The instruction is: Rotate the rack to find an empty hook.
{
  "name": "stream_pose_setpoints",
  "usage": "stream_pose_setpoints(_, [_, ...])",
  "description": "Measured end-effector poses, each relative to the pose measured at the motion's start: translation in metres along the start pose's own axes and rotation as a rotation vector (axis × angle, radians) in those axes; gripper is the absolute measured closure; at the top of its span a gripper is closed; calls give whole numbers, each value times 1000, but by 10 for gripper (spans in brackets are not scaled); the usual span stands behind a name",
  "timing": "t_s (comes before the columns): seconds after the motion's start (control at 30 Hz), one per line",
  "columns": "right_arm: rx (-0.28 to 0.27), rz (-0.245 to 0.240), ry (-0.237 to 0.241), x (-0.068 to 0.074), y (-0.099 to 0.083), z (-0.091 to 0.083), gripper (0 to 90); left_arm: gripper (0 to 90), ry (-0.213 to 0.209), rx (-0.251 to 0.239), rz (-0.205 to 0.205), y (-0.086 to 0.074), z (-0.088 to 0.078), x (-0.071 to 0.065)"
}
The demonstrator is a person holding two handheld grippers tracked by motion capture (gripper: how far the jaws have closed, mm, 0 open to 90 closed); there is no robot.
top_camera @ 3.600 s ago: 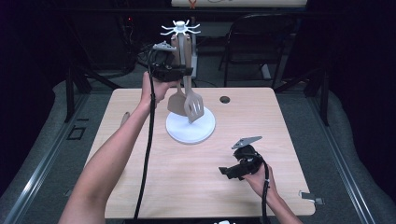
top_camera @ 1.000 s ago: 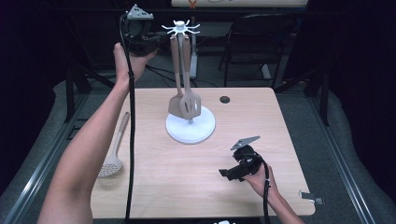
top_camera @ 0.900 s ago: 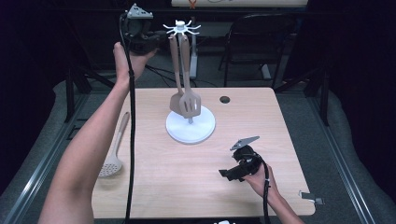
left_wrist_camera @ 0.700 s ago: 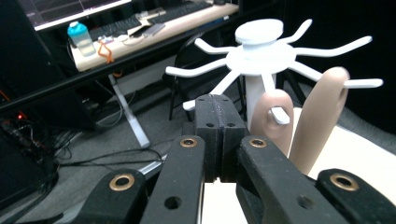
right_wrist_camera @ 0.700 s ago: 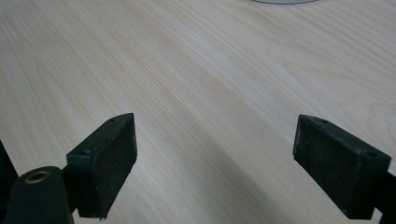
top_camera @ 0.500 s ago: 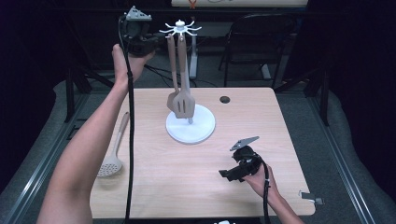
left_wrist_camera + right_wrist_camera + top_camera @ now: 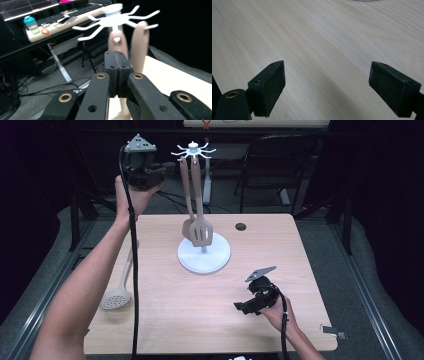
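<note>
The left gripper (image 7: pixel 167 168) is being held high at the far side of the table (image 7: pixel 165 320), its jaws pressed together with nothing between them; the left gripper view confirms the two black pads meeting flush (image 7: pixel 118 72). Just ahead of those closed jaws, the white hook crown (image 7: pixel 117 18) of the utensil stand (image 7: pixel 204 255) is standing at about the same height, near the jaw tips but not touching them. Two tan utensils are hanging from that crown just beyond the jaws: a slotted spatula (image 7: pixel 201 231) and a second utensil (image 7: pixel 186 200) beside it, its lower end partly hidden behind the spatula head. In the left gripper view their handle tops are showing blurred (image 7: pixel 140 42). Both are hanging down to the stand's round white base, well below the left gripper.

A tan skimmer spoon (image 7: pixel 119 295) is lying flat on the table, well below the left gripper, partly behind the left forearm.

The right gripper (image 7: pixel 250 306) is resting low at the near right of the table, jaws standing wide apart and holding nothing; bare wood is lying between its pads (image 7: pixel 272 82). The stand is sitting well apart, beyond it.
</note>
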State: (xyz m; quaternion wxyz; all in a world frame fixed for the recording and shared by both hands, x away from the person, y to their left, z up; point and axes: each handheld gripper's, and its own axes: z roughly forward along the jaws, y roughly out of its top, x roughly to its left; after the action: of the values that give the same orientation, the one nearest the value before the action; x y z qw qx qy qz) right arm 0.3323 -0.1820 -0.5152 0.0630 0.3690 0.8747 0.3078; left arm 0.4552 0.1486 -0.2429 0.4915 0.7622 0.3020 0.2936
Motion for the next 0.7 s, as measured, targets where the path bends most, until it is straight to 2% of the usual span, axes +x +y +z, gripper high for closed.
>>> stream_pose_setpoints(0.07, [-1, 3, 8, 0, 0, 0, 135, 900, -13, -8, 17, 5, -1, -6])
stream_pose_setpoints(0.23, [-6, 3, 5, 1, 0, 0, 136, 900, -13, -5, 36, 11, 2, -10])
stream_pose_setpoints(0.27, [-18, 12, 2, 1, -1, 0, 136, 900, -7, -2, 29, 12, 5, -9])
stream_pose_setpoints(0.53, [-4, 0, -2, -1, -1, -2, 140, 900, 5, -9, -5, 12, 9, 0])
stream_pose_setpoints(0.7, [-5, 0, -7, 0, -1, -1, 142, 900, 21, 2, -4, 12, 11, 3])
